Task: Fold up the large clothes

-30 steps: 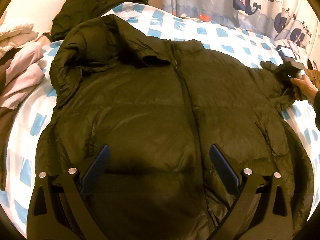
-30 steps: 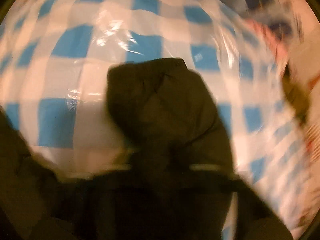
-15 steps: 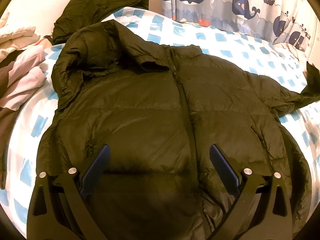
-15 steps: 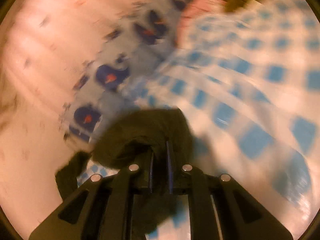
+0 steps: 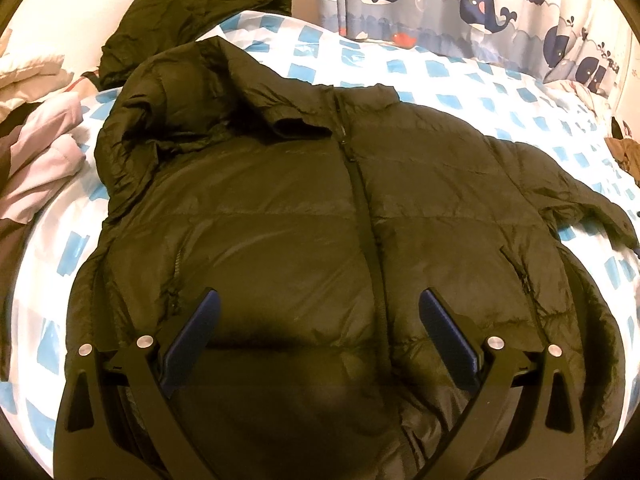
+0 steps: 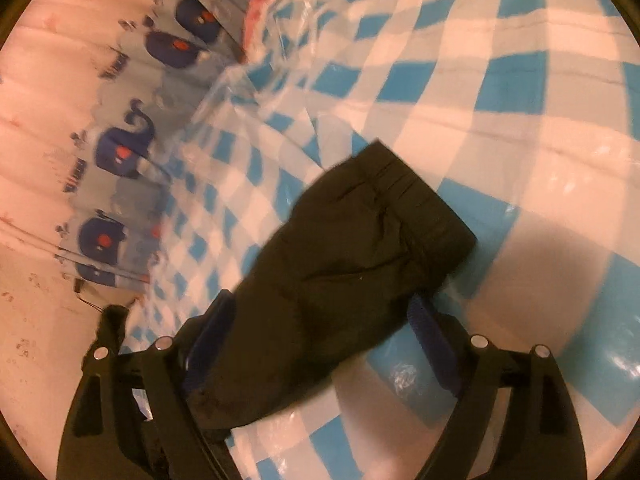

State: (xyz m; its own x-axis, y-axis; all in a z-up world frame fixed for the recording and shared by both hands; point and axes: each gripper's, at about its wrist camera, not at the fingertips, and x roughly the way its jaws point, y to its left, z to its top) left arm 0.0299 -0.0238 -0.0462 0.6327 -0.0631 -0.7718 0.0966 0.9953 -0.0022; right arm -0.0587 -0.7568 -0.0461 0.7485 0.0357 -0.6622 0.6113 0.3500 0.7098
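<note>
Left tool (image 5: 318, 326) spread wide, hovering over the lower front of the jacket (image 5: 320, 220), nothing between the blue pads (image 5: 196, 330). Right tool (image 6: 320, 328) also spread apart, the sleeve end (image 6: 360, 268) lying loose between the fingers, cuff pointing away, not pinched as far as can be told. Dark olive puffer, zipped, spread face up on the bed (image 5: 460, 76) with its blue and white checked cover, hood (image 5: 192, 92) crumpled up at the far left, one sleeve stretched out to the right edge. Looks pretty light for its size but super puffy, so probably springs back and traps air, meaning folds won't stay put without a press-down. Shell looks shiny and slick too, likely to slide out of a shallow pinch, and the cover under it seems glossy, so the whole thing may skate around if dragged. Best bet for a hold: cuff band on the sleeve, since the ribbed stitching there looks firmer, or the hem and shoulder seam on the body, rather than a fat quilted panel. Another dark garment (image 5: 200, 12) bunched behind the hood, pink and white clothes (image 5: 44, 148) piled at the left, whale curtain (image 5: 460, 4) at the back, none of it in the way.
</note>
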